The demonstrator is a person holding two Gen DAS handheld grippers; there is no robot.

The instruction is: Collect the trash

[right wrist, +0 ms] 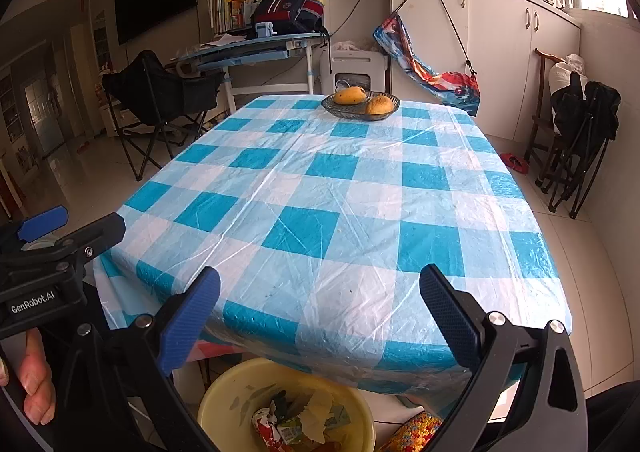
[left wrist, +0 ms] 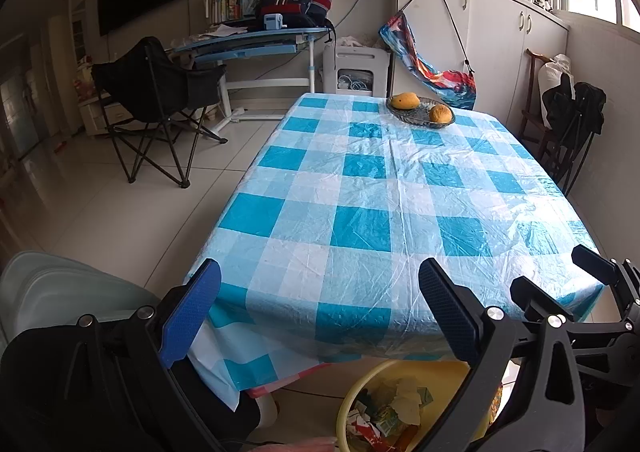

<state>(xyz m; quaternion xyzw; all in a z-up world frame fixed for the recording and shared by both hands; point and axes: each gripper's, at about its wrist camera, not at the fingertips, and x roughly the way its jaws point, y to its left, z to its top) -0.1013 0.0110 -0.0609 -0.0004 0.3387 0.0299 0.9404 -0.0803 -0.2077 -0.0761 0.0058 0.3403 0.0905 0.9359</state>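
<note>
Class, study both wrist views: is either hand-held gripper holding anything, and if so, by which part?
Nothing is held. The left hand-held gripper and right hand-held gripper are both open and empty above the table; the trash lies in the yellow basin.

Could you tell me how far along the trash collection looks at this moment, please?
It looks essentially finished. Done: crumpled wrappers and paper lie in the yellow basin below the table's near edge, and the checked tablecloth shows no litter, only the fruit dish at the far end. In hand: nothing; the left gripper and right gripper are both open. Left: nothing visible.
</note>
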